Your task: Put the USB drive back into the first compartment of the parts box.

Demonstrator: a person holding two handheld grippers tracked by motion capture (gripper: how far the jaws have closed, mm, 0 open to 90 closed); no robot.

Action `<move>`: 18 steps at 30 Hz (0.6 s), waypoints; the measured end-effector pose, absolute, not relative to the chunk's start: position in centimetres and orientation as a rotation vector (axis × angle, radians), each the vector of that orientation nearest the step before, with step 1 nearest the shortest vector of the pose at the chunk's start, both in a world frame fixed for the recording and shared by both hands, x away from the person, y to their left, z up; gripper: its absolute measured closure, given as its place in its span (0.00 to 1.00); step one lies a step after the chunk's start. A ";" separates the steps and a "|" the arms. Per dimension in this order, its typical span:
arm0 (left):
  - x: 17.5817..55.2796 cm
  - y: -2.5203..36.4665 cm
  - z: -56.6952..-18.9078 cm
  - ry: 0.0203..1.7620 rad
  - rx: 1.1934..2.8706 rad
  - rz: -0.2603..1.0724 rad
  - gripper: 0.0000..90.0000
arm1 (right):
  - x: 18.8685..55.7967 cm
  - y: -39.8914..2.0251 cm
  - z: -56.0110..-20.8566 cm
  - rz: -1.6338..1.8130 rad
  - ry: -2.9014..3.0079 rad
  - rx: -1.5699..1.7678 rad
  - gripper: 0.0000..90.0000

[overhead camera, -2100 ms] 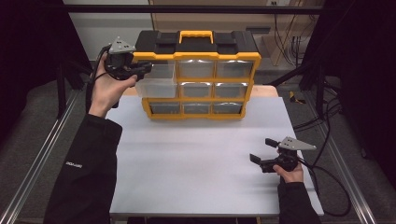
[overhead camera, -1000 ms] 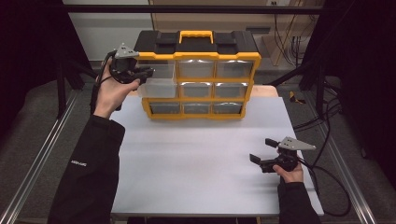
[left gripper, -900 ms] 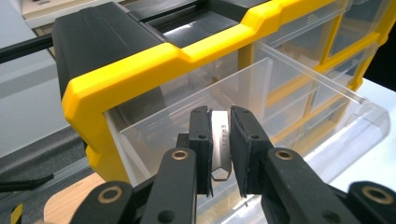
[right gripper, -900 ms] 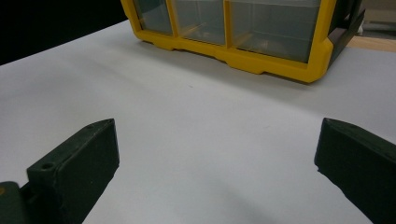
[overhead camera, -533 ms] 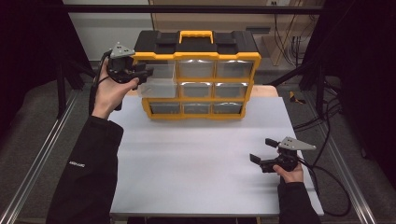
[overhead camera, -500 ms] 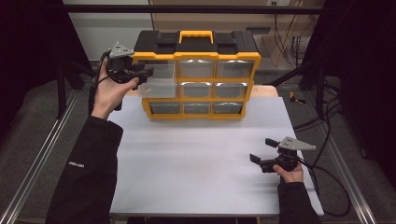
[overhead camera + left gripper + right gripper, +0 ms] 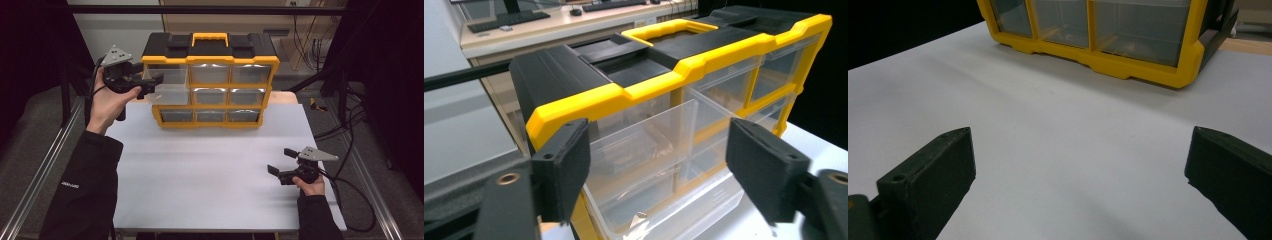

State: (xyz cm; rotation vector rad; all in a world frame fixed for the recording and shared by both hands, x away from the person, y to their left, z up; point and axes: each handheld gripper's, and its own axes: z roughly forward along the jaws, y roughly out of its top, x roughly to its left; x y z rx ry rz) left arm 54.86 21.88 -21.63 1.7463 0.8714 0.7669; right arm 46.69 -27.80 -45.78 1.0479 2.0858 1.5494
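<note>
Left gripper (image 7: 150, 85): raised at the counter's (image 7: 220, 170) far-left corner, jaws apart around a clear drawer (image 7: 170, 90) now drawn further out of the organizer's (image 7: 210, 80) left column than two seconds earlier. Left gripper view: drawer (image 7: 659, 170) sits between the jaws, contact unclear. Right gripper (image 7: 281, 162): unmoved near the counter's right edge, jaws apart on nothing; its view adds the organizer's bottom row (image 7: 1098, 30).

a white table (image 7: 210, 175) carries a yellow-and-black drawer organizer (image 7: 210, 80) standing upright near its far edge, one clear drawer (image 7: 170, 85) at its left side pulled out. the person's right hand (image 7: 310, 182) rests on the table's near right part.
</note>
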 end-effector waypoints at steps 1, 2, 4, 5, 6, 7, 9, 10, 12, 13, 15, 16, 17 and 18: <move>54.7 21.8 -21.6 0.855 1.746 0.753 0.25 | 46.7 -27.8 -45.8 1.546 2.087 1.048 0.01; 54.6 21.8 -21.6 0.853 1.748 0.745 0.23 | 46.7 -27.8 -45.8 1.545 2.089 1.047 0.01; 54.4 21.8 -21.7 0.848 1.748 0.751 0.19 | 46.7 -27.8 -45.8 1.546 2.089 1.046 0.01; 54.2 21.8 -21.7 0.854 1.753 0.767 0.18 | 46.7 -27.8 -45.8 1.547 2.088 1.046 0.01; 54.1 21.8 -21.8 0.853 1.757 0.762 0.16 | 46.7 -27.8 -45.8 1.549 2.087 1.048 0.01; 54.0 21.7 -21.8 0.847 1.763 0.754 0.15 | 46.7 -27.8 -45.8 1.550 2.085 1.049 0.01; 53.8 21.7 -21.9 0.844 1.770 0.766 0.14 | 46.7 -27.8 -45.8 1.550 2.085 1.047 0.01; 53.7 21.7 -21.9 0.841 1.772 0.763 0.13 | 46.7 -27.8 -45.8 1.549 2.088 1.048 0.01; 53.4 21.7 -22.0 0.834 1.775 0.752 0.11 | 46.7 -27.8 -45.8 1.549 2.088 1.049 0.01; 53.3 21.8 -22.0 0.831 1.776 0.757 0.11 | 46.7 -27.8 -45.8 1.550 2.087 1.048 0.01; 53.1 21.9 -22.0 0.827 1.776 0.757 0.09 | 46.7 -27.8 -45.8 1.551 2.085 1.048 0.01; 53.0 21.9 -22.1 0.825 1.775 0.754 0.08 | 46.7 -27.8 -45.8 1.551 2.084 1.048 0.01; 52.9 22.0 -22.1 0.825 1.772 0.745 0.07 | 46.7 -27.8 -45.8 1.550 2.081 1.047 0.01; 52.8 22.0 -22.2 0.823 1.769 0.740 0.06 | 46.7 -27.8 -45.7 1.550 2.081 1.047 0.01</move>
